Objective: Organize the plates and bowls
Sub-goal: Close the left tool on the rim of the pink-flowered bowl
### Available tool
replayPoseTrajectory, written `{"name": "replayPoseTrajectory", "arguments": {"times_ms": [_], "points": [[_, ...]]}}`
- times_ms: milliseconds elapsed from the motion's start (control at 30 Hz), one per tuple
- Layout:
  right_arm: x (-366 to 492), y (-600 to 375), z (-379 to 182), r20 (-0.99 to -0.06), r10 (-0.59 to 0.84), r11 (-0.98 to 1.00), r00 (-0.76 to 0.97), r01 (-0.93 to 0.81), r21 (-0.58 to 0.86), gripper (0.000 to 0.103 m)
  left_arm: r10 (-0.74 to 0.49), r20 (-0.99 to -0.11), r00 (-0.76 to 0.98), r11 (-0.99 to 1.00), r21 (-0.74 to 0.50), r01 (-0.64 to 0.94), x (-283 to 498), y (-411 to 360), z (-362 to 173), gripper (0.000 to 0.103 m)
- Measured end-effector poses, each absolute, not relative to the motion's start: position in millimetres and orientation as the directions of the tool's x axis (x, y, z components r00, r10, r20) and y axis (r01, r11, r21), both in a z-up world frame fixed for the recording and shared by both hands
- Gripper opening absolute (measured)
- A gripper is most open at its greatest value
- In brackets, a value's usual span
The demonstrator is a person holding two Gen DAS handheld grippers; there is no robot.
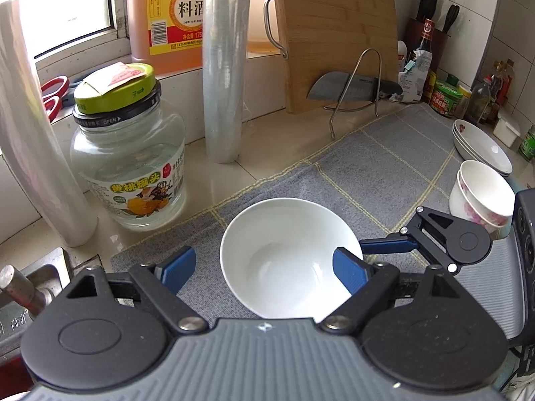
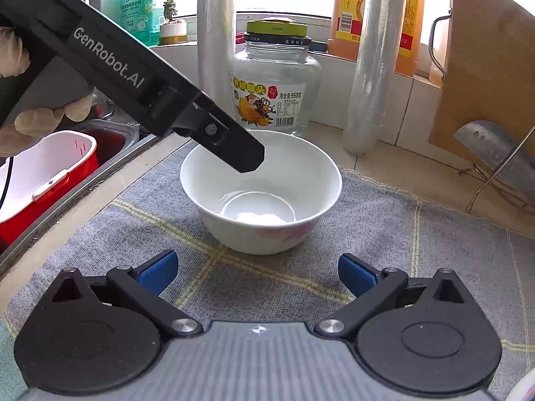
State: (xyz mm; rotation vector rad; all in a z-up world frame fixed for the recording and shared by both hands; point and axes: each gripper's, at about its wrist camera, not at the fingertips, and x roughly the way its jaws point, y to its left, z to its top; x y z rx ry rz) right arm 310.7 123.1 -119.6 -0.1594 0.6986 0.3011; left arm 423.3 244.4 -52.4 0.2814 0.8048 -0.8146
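Note:
A white bowl [image 1: 287, 254] with a pink flower print stands upright on the grey checked mat [image 1: 394, 153]. My left gripper [image 1: 264, 270] is open above it, with its right finger inside the bowl and its left finger outside the rim. In the right wrist view the bowl [image 2: 260, 193] sits just ahead of my right gripper [image 2: 257, 274], which is open and empty low over the mat [image 2: 418, 234]. The right gripper's tip also shows in the left wrist view [image 1: 401, 240], beside the bowl. Two stacked flowered bowls [image 1: 481, 193] and stacked white plates [image 1: 481, 147] stand at the right.
A glass jar [image 1: 127, 167] and two cling-film rolls [image 1: 222, 67] stand behind the bowl. A cutting board [image 1: 337, 33] and knife [image 1: 351, 88] lean on a rack. Bottles and jars [image 1: 448, 97] crowd the far right. A sink with a red tub [image 2: 46, 180] lies left.

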Motion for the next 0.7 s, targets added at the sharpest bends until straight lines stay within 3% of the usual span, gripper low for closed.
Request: {"name": "replayPoseTrajectory", "arguments": {"times_ms": [433,700], "points": [[335,128,-116,-0.622,0.239,0.932,0.746,-0.355,-0.068,0.103,-0.508,-0.806,0.303,0.602,-0.080,0.795,449,222,-63,0.088],[343,123,-113,-0.611,0.255,0.935,0.749,-0.353,-0.043,0.099,-0.504,-0.829,0.241,0.597,-0.134,0.791,467,217,-68,0.072]]}}
